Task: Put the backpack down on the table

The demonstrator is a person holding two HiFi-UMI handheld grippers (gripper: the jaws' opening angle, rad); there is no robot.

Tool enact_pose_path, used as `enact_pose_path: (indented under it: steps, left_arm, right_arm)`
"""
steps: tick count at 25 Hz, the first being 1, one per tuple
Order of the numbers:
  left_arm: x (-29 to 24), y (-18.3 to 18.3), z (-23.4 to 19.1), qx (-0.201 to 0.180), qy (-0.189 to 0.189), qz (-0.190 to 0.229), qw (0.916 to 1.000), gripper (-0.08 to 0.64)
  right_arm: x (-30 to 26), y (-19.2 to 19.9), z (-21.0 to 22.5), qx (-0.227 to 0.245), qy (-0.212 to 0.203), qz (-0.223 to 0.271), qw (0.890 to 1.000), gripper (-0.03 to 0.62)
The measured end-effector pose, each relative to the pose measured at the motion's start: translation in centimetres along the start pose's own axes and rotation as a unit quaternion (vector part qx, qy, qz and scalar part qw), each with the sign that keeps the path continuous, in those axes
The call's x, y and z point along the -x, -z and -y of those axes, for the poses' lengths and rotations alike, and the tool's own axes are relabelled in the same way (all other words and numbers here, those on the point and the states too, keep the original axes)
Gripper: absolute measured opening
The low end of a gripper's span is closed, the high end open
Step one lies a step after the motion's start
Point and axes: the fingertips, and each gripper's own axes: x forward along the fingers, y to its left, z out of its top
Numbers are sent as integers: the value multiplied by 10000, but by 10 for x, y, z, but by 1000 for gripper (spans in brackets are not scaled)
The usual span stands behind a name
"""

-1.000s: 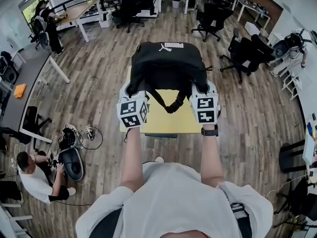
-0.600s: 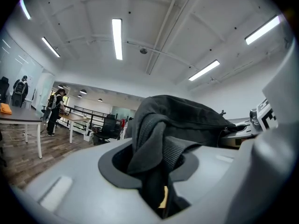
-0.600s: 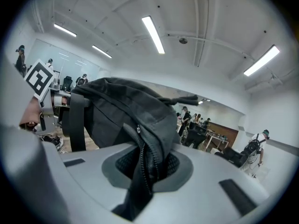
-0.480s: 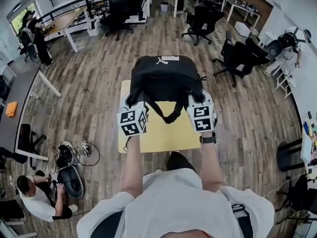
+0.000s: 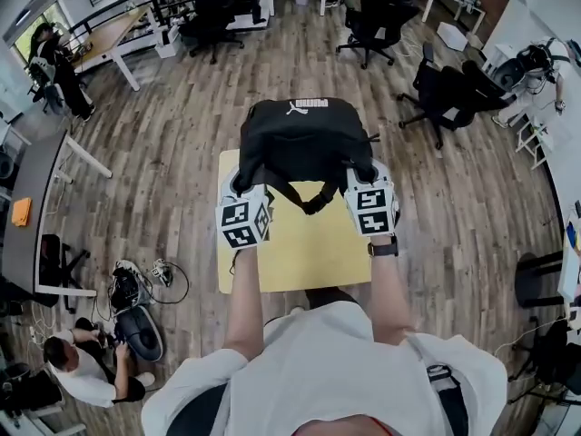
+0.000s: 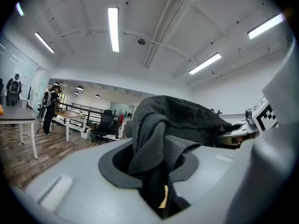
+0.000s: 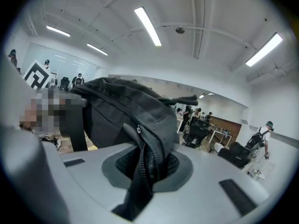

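Small yellow table with a rectangular top stands on the wood-plank floor, near edge right in front of the person. Its far edge is hidden by the black backpack. Head view can't settle whether the backpack rests on the top or hangs above it.

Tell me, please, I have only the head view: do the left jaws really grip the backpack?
Observer: Yes. The left gripper view shows the left gripper shut on a ribbed fold of the backpack.
Operator: And the right one?
Observer: The right gripper is also shut on the backpack. It pinches the fabric along a zipper, which runs down between its jaws.
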Motion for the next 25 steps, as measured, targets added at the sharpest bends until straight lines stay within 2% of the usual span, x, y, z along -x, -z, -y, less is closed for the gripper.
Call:
enact_pose_path:
  steps: [6,11,19,25]
  left_arm:
    - [-44,10,-8,56,-73,-204,9997,112]
    - [-56,40,-23,128,-197,-563,9981,112]
    - [-87,74,-41,232,-356,-906,9950,112]
    - [-103,94,-44,40,-347,-998,9944,104]
  right_arm:
    - [-45,6,18,-77,-130,-153,9998,38]
    - [-75,29,7,-172,-349,-443,9983,38]
    - [-122,56,3,-273,-566,-730,9953,38]
    - [-142,78,3,-372,-624,-860,9936,38]
